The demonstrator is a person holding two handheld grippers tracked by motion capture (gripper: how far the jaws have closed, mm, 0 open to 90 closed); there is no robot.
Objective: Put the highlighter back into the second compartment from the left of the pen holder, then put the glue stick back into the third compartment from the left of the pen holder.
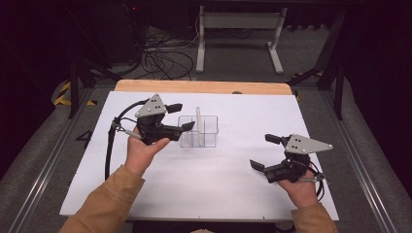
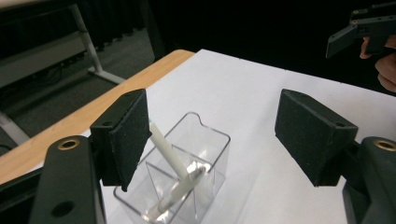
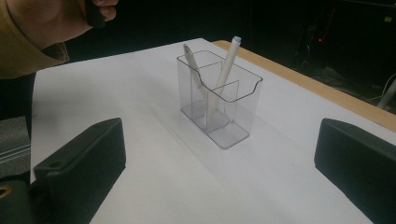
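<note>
A clear plastic holder (image 1: 210,132) with compartments stands on the white tabletop (image 1: 218,179), slightly left of centre. Two white pens (image 3: 226,70) (image 3: 191,63) lean inside it; one pen (image 1: 197,116) sticks up above its rim. My left gripper (image 1: 180,117) hovers just left of the holder, open and empty, with the holder (image 2: 212,149) and a pen (image 2: 168,154) low between its jaws. My right gripper (image 1: 265,152) is held open and empty at the right front, well apart from the holder (image 3: 238,116) and aimed toward it. The left gripper view catches the right gripper (image 2: 359,32) far off.
A bare wooden strip (image 1: 204,86) runs along the table's far edge. Beyond it stand a white desk frame (image 1: 238,29) and loose cables (image 1: 165,58) on the floor. A tan sleeve and hand (image 3: 42,23) show at the right gripper view's top left.
</note>
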